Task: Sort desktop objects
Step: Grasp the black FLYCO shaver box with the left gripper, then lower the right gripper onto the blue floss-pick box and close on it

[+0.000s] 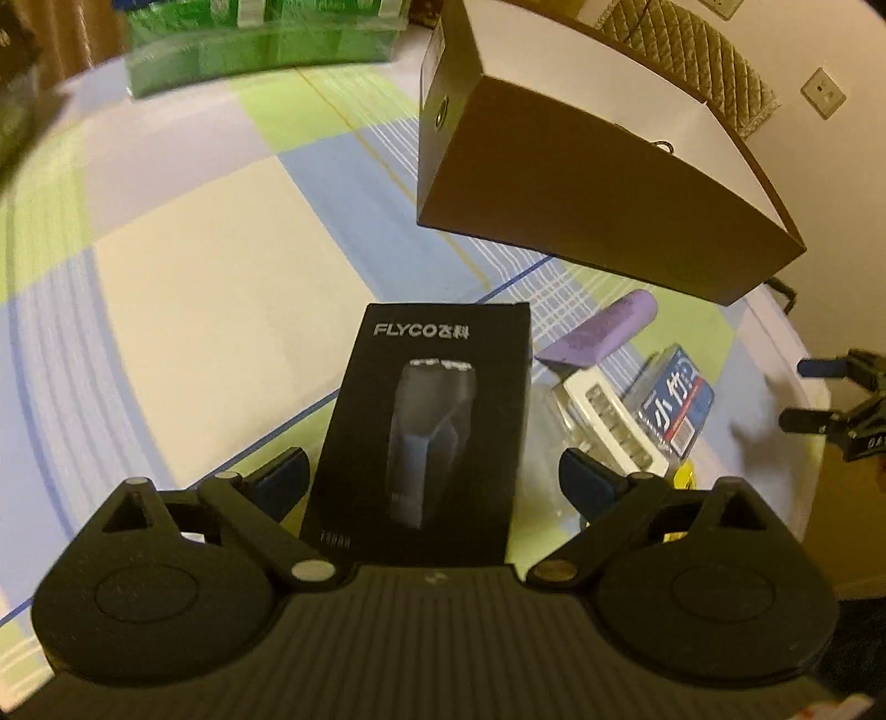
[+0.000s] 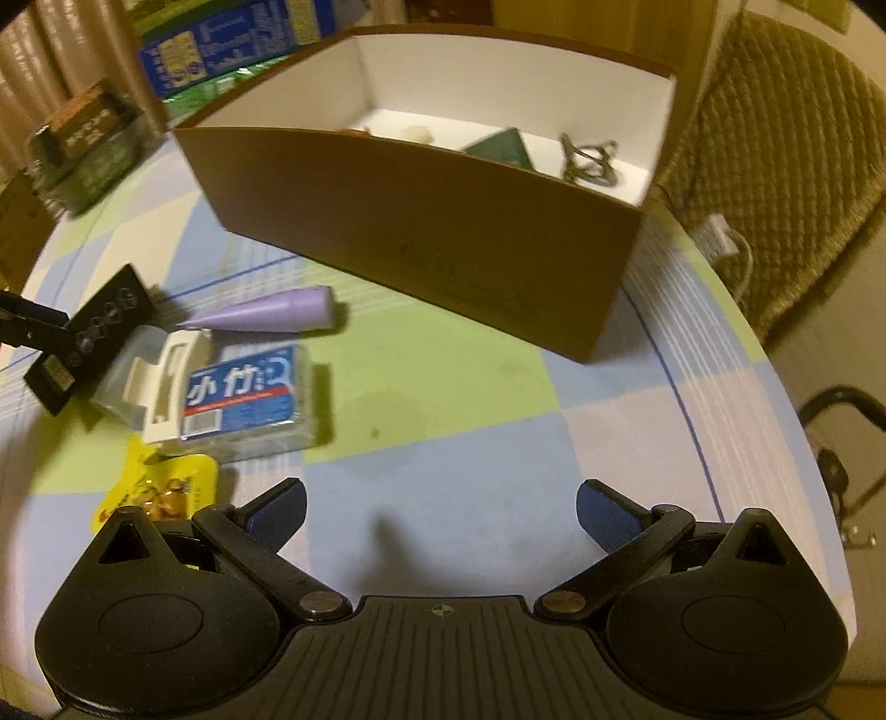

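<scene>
My left gripper [image 1: 434, 482] is open with a black FLYCO shaver box [image 1: 426, 421] lying between its blue pads, which stand a little off the box's sides. The same box shows in the right wrist view [image 2: 88, 338], at the left gripper's fingers. Beside it lie a purple tube [image 1: 603, 327], a clear box with a blue label [image 1: 673, 410] and a yellow packet [image 2: 160, 487]. A brown cardboard box [image 2: 443, 232] with a white inside holds several small items. My right gripper [image 2: 440, 512] is open and empty above the checked cloth.
The round table [image 2: 498, 443] has a checked blue, green and cream cloth. Green and blue cartons [image 1: 260, 50] stand at the far edge, and a dark packet [image 2: 83, 144] at far left. A quilted chair [image 2: 775, 166] stands behind the brown box.
</scene>
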Demonstrator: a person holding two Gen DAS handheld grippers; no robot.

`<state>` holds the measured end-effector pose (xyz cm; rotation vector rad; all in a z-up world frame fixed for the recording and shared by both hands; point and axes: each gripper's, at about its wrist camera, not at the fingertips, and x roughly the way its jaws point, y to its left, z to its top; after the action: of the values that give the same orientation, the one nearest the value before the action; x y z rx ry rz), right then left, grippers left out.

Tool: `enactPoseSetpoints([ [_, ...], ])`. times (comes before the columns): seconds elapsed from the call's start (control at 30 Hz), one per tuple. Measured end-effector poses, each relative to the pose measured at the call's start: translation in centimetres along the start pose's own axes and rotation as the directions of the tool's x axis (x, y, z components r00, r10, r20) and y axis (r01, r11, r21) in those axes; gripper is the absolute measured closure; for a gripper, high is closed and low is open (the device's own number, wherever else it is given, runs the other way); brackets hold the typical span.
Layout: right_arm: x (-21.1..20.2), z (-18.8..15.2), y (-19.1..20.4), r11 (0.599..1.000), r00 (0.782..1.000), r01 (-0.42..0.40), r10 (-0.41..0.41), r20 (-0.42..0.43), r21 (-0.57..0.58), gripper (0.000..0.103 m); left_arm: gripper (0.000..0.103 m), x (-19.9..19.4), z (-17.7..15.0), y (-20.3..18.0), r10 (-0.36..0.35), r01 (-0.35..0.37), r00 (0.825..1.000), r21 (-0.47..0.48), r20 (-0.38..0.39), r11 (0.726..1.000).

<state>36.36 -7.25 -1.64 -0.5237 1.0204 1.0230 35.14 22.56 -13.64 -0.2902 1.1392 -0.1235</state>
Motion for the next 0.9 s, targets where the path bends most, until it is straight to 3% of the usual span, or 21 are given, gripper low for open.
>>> enactPoseSetpoints([
  [0.13, 0.1, -0.2, -0.5, 0.999, 1.0, 0.025, -0.025, -0.006, 0.029, 0.002, 0.011, 1.4, 0.9, 0.9, -0.047, 0.047, 0.999, -0.002, -0.02, 0.999],
  [0.2, 0.2, -0.1, -0.7, 0.999, 0.999, 0.032, -0.032, -0.006, 0.033, 0.002, 0.02, 1.8, 1.0, 0.9, -0.064, 0.064, 0.998, 0.006, -0.016, 0.998],
  [0.37, 0.6, 0.5, 0.0, 1.0, 1.0, 0.01, -0.01, 0.003, -0.003, 0.002, 0.026, 1.3, 0.4, 0.5, -0.057, 0.056, 0.998, 0.02, 0.033, 0.998],
  [0.53, 1.4, 1.8, 2.5, 0.992, 0.996, -0.076, 0.079, 0.028, -0.105, 0.002, 0.028, -1.2, -1.3, 0.1, 0.018, -0.017, 0.995, -0.016, 0.102, 1.0],
  [0.7, 3.0, 3.1, 5.6, 0.965, 0.99, -0.135, 0.14, 0.01, -0.225, 0.002, 0.028, -3.9, -3.4, 0.4, 0.128, -0.114, 0.979, -0.096, 0.159, 0.989],
  [0.9, 5.5, 3.5, 8.5, 0.948, 0.987, -0.164, 0.158, -0.044, -0.275, 0.002, 0.028, -5.1, -6.0, 0.7, 0.266, -0.245, 0.955, -0.159, 0.13, 0.956],
])
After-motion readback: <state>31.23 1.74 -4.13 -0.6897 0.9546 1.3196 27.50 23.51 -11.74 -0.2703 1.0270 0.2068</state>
